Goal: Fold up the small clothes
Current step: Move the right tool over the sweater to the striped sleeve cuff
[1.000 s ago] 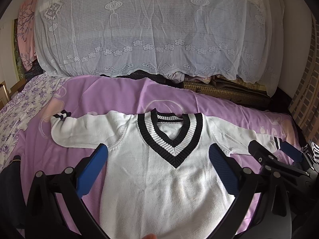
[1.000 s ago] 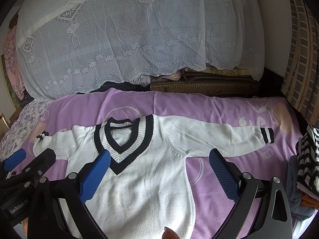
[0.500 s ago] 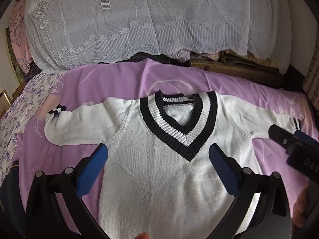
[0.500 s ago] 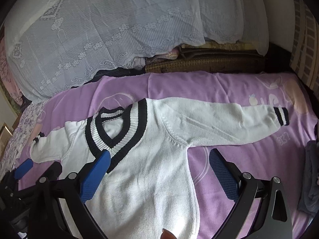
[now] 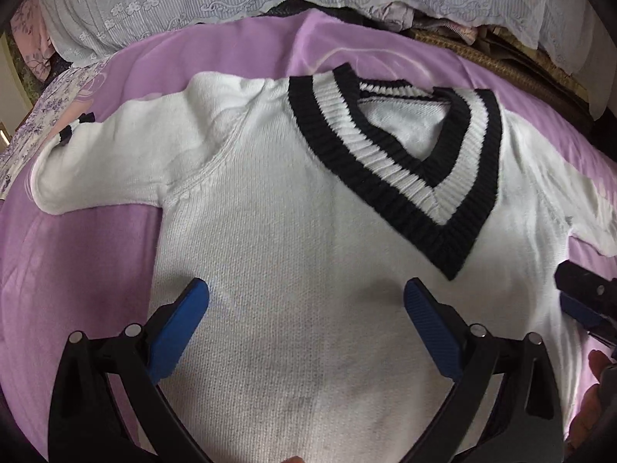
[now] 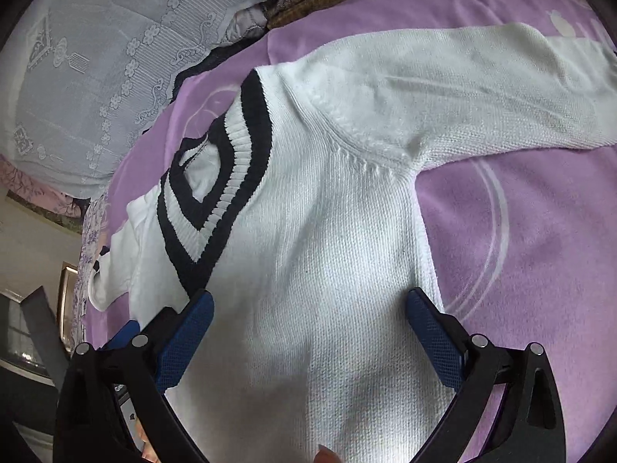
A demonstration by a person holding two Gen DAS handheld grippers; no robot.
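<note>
Sweater (image 5: 308, 270) flat, seemingly unfolded, on bedspread (image 5: 77, 289)

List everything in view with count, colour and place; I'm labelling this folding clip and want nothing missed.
sweater: one, white with a black-and-white striped V-neck, spread flat face up on the bed cover, sleeves out to both sides.
bed cover: one, purple with pale printed shapes, under the sweater.
lace cloth: one, white, draped over a pile behind the bed cover.
floral fabric: one, white with purple flowers, at the left edge of the bed cover.
left hand-held gripper: one, black with blue pads, open over the sweater's body.
right hand-held gripper: one, black with blue pads, open over the sweater's right side, below the armpit.
</note>
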